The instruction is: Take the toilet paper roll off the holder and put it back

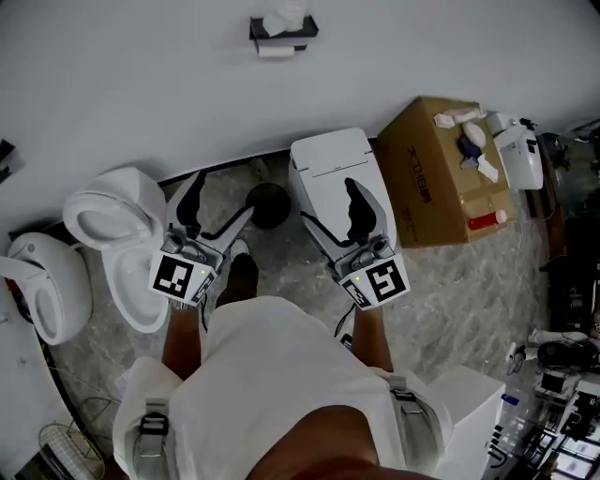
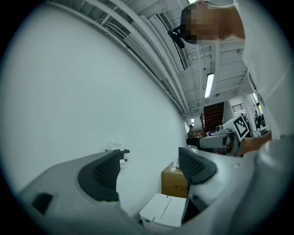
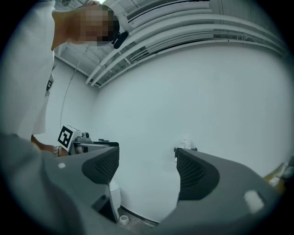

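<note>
The black holder (image 1: 282, 29) is fixed high on the white wall, with tissue on top and the white toilet paper roll (image 1: 276, 52) hanging under it. My left gripper (image 1: 217, 204) and right gripper (image 1: 330, 208) are held low and well short of the wall, both open with nothing between their jaws. In the left gripper view the holder (image 2: 118, 151) appears small just past the left jaw of that gripper (image 2: 147, 172). The holder (image 3: 185, 146) sits just above the right jaw of the gripper (image 3: 147, 170) in the right gripper view. Neither gripper touches the roll.
On the floor by the wall are a white toilet bowl (image 1: 117, 220) at left, a second white fixture (image 1: 42, 281) beyond it, a white closed toilet (image 1: 333, 169), a black round object (image 1: 267, 202) and a cardboard box (image 1: 445, 173). Cluttered shelves (image 1: 562, 375) stand at right.
</note>
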{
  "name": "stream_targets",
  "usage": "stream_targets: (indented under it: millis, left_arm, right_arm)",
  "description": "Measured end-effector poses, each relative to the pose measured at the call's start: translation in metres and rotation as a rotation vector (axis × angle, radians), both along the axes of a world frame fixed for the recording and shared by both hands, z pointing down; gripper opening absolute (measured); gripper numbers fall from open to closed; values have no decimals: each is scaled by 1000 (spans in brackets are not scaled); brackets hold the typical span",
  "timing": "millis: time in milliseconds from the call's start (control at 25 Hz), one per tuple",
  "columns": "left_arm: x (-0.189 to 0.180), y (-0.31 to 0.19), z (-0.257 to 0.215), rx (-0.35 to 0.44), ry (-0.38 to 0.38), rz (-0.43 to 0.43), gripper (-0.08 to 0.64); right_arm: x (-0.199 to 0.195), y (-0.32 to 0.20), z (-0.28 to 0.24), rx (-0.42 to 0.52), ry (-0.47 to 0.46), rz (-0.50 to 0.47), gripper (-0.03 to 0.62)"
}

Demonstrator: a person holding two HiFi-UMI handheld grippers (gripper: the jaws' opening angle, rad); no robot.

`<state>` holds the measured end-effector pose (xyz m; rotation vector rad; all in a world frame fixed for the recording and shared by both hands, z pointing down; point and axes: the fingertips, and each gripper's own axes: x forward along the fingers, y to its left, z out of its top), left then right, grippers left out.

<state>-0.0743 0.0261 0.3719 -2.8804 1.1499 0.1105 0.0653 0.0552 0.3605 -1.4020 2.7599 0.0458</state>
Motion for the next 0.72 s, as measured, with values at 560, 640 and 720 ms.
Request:
stream_targets:
  millis: [560,640,720]
  left_arm:
    - [-24,-170,-14,0,25,128,390]
    - [-28,-178,-15,-7,26,104,390]
    - [-31,-185,-15,-17,31,80,390]
  right_arm:
    - [-38,-170,-27,12,46,103,393]
    - [-38,-183,-28,14,44,90,393]
    - [-36,-197,-29,13,41,80,393]
